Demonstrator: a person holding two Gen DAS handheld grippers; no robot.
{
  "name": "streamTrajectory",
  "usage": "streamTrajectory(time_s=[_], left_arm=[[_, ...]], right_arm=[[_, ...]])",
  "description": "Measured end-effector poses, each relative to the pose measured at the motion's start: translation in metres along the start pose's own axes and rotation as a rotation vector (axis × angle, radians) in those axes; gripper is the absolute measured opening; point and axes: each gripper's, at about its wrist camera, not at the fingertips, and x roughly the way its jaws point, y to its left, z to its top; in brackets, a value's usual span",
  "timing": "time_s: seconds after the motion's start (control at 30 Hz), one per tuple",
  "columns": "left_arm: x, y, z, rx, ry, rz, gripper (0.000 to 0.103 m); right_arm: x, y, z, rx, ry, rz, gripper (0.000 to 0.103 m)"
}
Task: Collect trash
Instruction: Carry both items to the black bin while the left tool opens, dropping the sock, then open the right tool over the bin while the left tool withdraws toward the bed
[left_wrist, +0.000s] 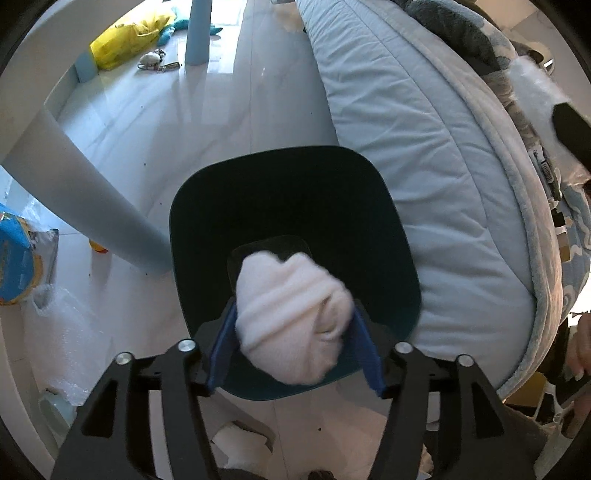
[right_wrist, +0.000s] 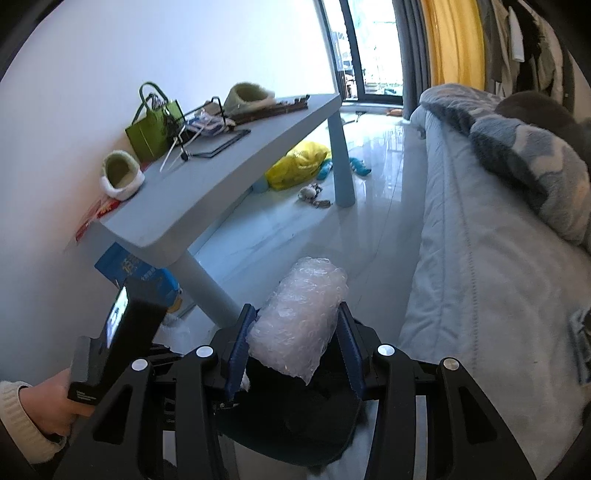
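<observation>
My left jaws stand released over the dark bin (left_wrist: 295, 192) on the floor, with a white paper wad (left_wrist: 291, 317) loose between them above its mouth. My right jaws clench a roll of bubble wrap (right_wrist: 299, 317) above the same bin, between the blue counter (right_wrist: 192, 206) and the bed (right_wrist: 480, 258).

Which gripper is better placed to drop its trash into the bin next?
Left. Its white wad hangs between the left gripper fingers directly over the dark bin. The right gripper holds bubble wrap near the bin's edge.
</observation>
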Motion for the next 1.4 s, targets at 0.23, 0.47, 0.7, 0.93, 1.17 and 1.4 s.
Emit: streamTrajectory(time_s=[0.23,0.47,0.7,0.93,1.17,1.4], left_arm=[[-0.013,0.006,0.001,-0.013,-0.034,-0.018,0.081],[-0.035,0.01,0.004,-0.009,-0.107,-0.025,0.081],[-0.072,0.006,0.01,0.016,-0.261,-0.007,0.076],[-0.102,-0.002,0.013,0.047,-0.384,-0.004,0.066],[-0.128,-0.015,0.01,0.077,-0.489,-0.023,0.06],[-0.149,-0.029,0.008,0.122,-0.58,-0.034,0.058]], right_arm=[[0.023,-0.001,-0.005,0.007,0.063,-0.016,0.045],[0.048,-0.005,-0.012,0.022,0.134,-0.041,0.045],[0.076,-0.012,-0.025,0.047,0.22,-0.052,0.045],[0.095,-0.011,-0.041,0.039,0.29,-0.048,0.045],[0.102,-0.008,-0.054,0.022,0.338,-0.044,0.045],[0.101,-0.003,-0.06,-0.013,0.357,-0.045,0.047]])
